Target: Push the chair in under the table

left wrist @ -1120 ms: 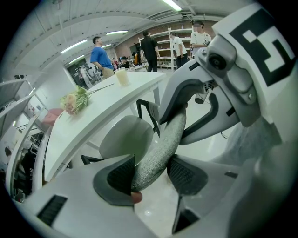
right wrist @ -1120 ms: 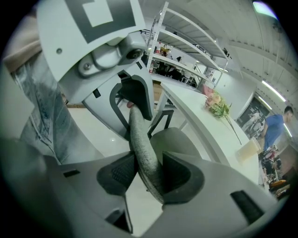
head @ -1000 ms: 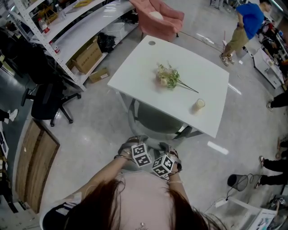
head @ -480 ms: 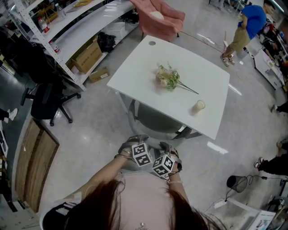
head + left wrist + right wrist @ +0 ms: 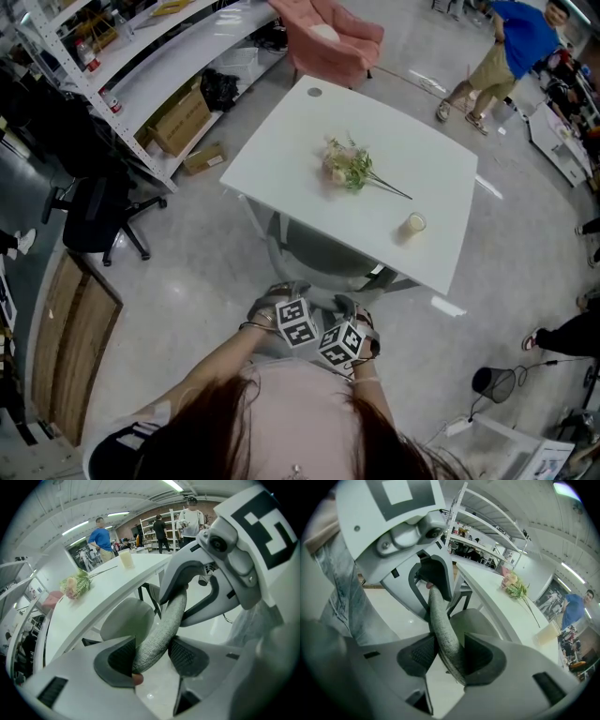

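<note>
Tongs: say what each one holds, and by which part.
Both grip the chair: left tongs and right tongs clamp the padded grey top rim of its backrest.

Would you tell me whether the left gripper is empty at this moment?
No, the left gripper has its jaws closed on the grey padded rim of the chair's backrest, which runs up between its two pads.

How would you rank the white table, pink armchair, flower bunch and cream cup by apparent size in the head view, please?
1. white square table
2. pink upholstered armchair, partly cropped
3. bunch of pale flowers
4. small cream cup
</note>
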